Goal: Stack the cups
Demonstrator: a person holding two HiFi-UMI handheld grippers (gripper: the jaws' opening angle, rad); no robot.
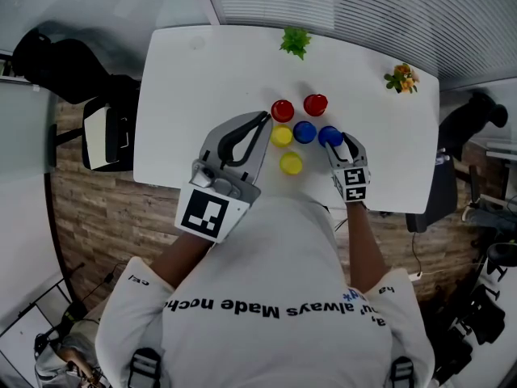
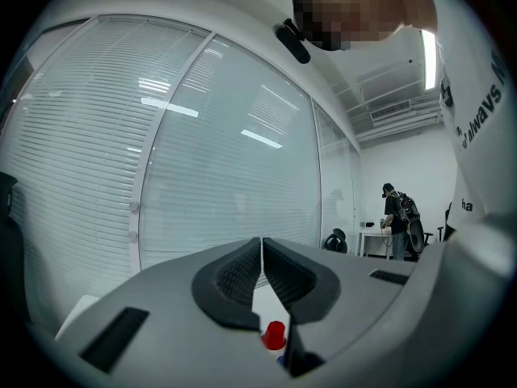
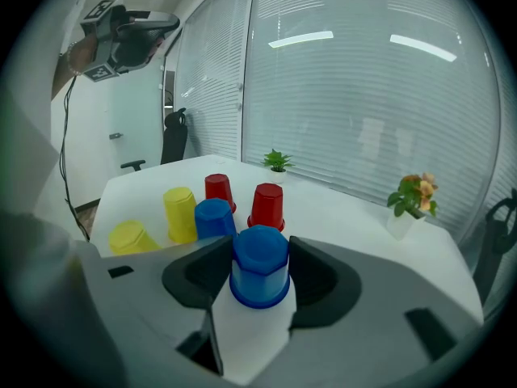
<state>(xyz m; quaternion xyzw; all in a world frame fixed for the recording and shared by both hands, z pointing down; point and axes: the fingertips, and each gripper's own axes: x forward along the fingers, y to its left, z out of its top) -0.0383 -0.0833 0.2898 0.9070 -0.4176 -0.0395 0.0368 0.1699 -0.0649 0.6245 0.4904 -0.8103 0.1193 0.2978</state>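
Observation:
Six upturned cups stand in a cluster on the white table (image 1: 202, 95): two red (image 1: 282, 110) (image 1: 315, 103), two blue (image 1: 304, 132) (image 1: 329, 136), two yellow (image 1: 280, 137) (image 1: 291, 163). My right gripper (image 1: 333, 139) is shut on the right-hand blue cup (image 3: 259, 267), with a pad against each of its sides. That cup stands on the table. In the right gripper view the other blue cup (image 3: 214, 217), the red cups (image 3: 267, 204) and the yellow cups (image 3: 180, 213) stand behind it. My left gripper (image 1: 265, 117) is shut and empty, held over the table left of the cluster. A red cup (image 2: 274, 335) shows below its jaws.
A small green plant (image 1: 296, 41) stands at the table's far edge and a pot of orange flowers (image 1: 401, 78) at the far right corner. Office chairs (image 1: 105, 132) stand off the table's left and right sides.

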